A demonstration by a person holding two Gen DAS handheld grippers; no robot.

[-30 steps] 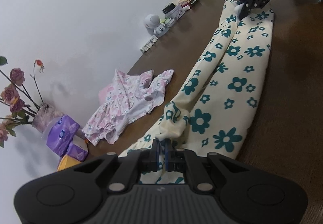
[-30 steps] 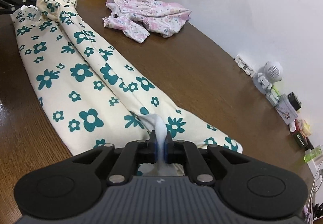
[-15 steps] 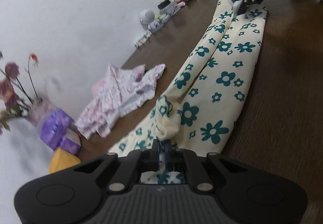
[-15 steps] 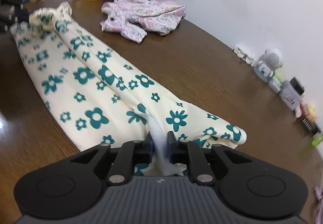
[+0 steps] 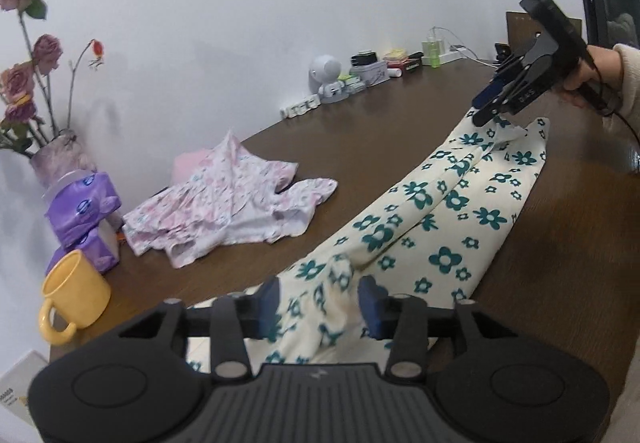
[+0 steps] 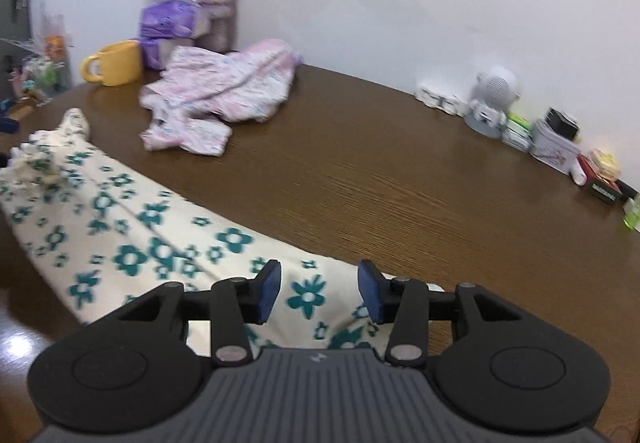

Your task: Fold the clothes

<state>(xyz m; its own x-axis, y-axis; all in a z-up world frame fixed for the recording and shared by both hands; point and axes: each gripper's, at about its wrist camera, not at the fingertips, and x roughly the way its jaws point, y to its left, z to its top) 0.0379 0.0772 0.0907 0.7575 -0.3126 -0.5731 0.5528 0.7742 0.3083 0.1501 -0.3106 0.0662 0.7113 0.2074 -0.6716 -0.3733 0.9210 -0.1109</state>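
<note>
A cream garment with teal flowers (image 5: 436, 219) lies folded lengthwise in a long strip on the brown table (image 5: 380, 139). My left gripper (image 5: 320, 303) is open over its near bunched end, with cloth lying between the pads. My right gripper (image 6: 319, 293) is open just above the other end of the flowered garment (image 6: 160, 247). In the left wrist view the right gripper (image 5: 490, 105) hangs over the far end, held by a hand. A pink floral garment (image 5: 228, 203) lies crumpled near the wall; it also shows in the right wrist view (image 6: 220, 95).
A yellow mug (image 5: 74, 293), purple tissue packs (image 5: 82, 211) and a vase of roses (image 5: 60, 159) stand at the left. A white robot toy (image 5: 328, 79), a tin and small boxes (image 5: 372, 73) line the wall. A white box corner (image 5: 16, 395) is at lower left.
Both grippers have opened and let go of the flowered garment's ends. The garment now lies flat on the table, and both grippers have lifted slightly.
</note>
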